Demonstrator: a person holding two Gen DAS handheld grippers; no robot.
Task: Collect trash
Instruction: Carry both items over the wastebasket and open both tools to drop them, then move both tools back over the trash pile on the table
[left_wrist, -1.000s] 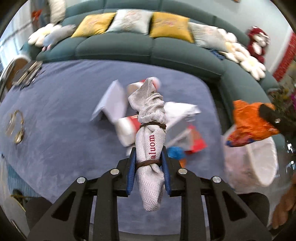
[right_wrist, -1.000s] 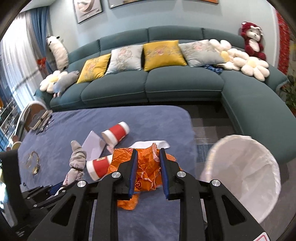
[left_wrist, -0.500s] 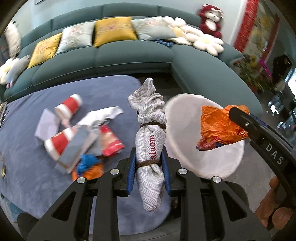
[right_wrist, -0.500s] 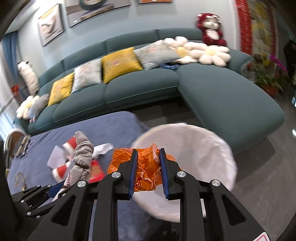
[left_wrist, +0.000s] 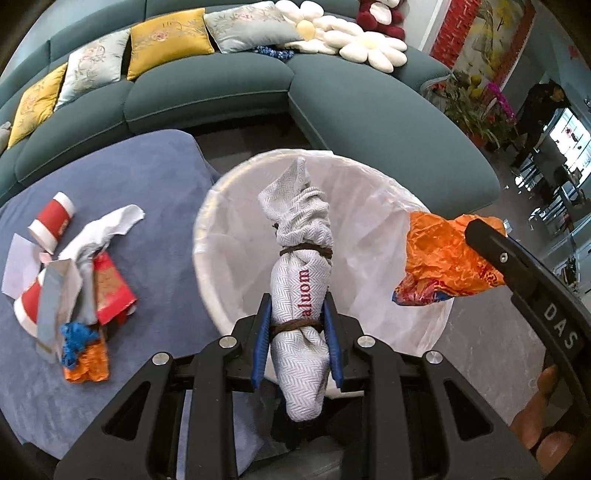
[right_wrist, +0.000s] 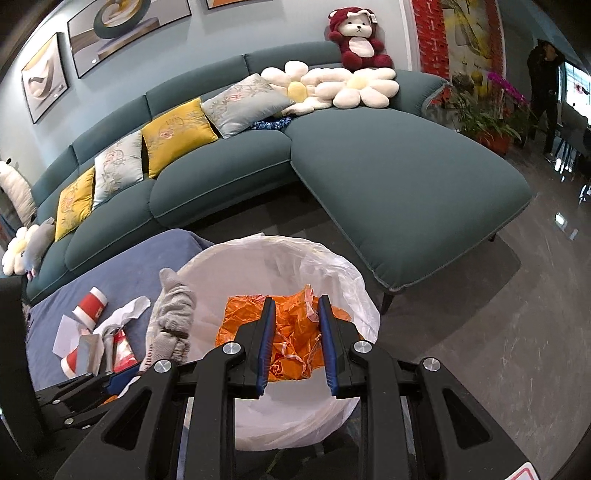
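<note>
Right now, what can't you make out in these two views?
- Bin bottom: left wrist view, hidden by the cloth bundle; right wrist view, by the orange wrapper.
- Bundle's red lettering: start covered by a cord.
- Trash pile: lower items buried under the upper ones.

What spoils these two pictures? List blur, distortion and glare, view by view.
Left wrist view: sharp, no motion blur; fisheye bends the teal sofa into an arc; dark vignette at the corners. Right wrist view: equally sharp; same barrel bending; soft sheen on the grey floor, bright glare at the far right window; white bin liner not blown out.
</note>
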